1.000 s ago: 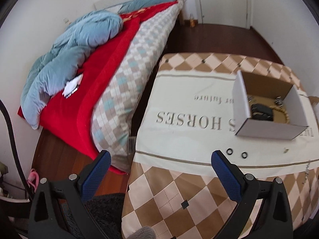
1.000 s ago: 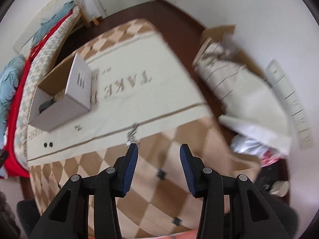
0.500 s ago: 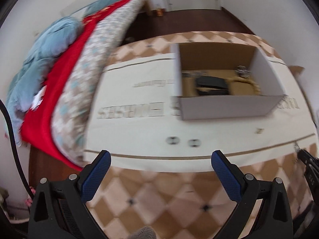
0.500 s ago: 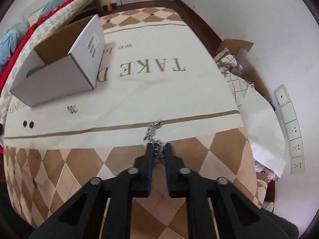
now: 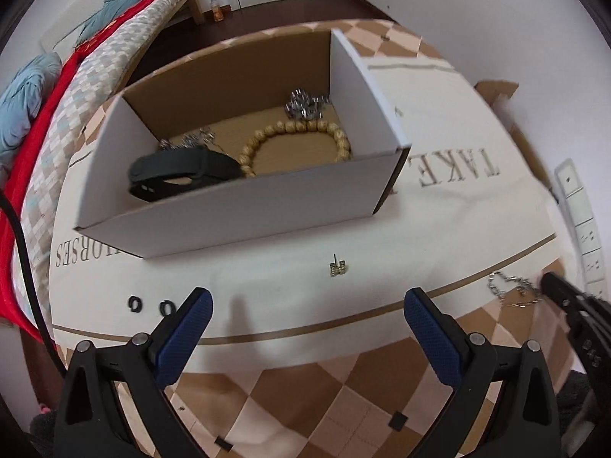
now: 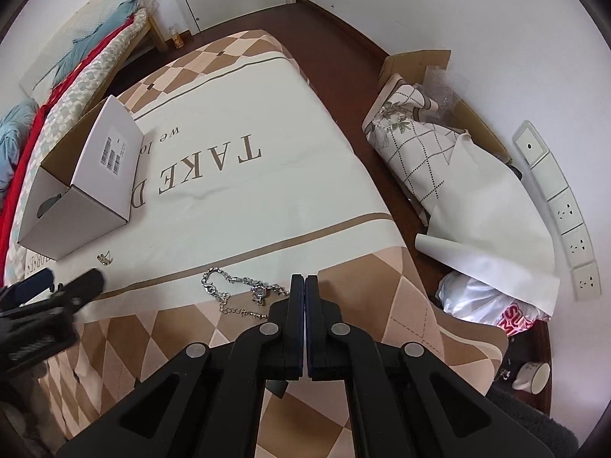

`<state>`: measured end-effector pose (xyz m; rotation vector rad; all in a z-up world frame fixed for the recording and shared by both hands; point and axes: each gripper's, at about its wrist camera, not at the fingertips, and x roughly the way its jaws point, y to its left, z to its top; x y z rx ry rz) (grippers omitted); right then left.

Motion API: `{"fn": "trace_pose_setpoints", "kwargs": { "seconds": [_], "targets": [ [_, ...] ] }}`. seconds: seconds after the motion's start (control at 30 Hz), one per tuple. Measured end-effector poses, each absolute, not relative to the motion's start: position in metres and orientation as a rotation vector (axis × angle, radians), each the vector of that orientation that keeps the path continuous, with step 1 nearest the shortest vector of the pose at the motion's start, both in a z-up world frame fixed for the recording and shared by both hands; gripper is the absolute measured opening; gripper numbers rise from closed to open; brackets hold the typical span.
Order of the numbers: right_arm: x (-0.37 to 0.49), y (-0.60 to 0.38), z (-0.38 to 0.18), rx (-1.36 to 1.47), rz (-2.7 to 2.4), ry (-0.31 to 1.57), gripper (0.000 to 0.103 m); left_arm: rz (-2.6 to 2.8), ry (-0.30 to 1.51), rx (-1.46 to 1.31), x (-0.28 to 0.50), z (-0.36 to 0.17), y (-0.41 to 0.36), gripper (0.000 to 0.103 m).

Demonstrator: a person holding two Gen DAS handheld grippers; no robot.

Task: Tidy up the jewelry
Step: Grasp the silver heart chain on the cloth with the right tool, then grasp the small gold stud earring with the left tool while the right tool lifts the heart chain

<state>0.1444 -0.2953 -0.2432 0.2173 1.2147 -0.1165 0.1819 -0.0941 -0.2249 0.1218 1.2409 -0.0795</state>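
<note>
- Two black rings [image 5: 151,305]: tabletop [image 5: 267,286], far left.
- White box [image 5: 236,206]: holds black band [image 5: 179,175], bead bracelet [image 5: 298,133].
- Gold earring [image 5: 338,267]: beside box.
- Left tool [image 5: 305,320]: fingers apart, empty.
- Silver chain [image 6: 244,294]: tabletop edge.
- Right tool [image 6: 304,286]: pressed together at chain's end.
</note>
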Motion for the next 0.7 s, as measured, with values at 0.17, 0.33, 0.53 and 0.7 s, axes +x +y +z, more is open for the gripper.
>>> {"fn": "trace_pose_setpoints", "kwargs": {
  "seconds": [0.17,0.33,0.53,0.7],
  "targets": [
    [0.145,-0.296,-0.246,0.219,-0.113,1.221,0.000,-0.073,1.248,0.109,0.188,-0.237,-0.096,0.081],
    [0.148,-0.292,-0.247,0.203,-0.112,1.222,0.000,-0.086,1.215,0.085,0.194,-0.235,-0.097,0.066],
    [0.149,-0.291,-0.247,0.201,-0.112,1.223,0.000,-0.118,1.190,0.086,0.200,-0.231,-0.103,0.018],
    [0.151,-0.288,-0.247,0.197,-0.106,1.226,0.000,-0.126,1.165,0.132,0.197,-0.231,-0.110,0.006]
  ]
}}
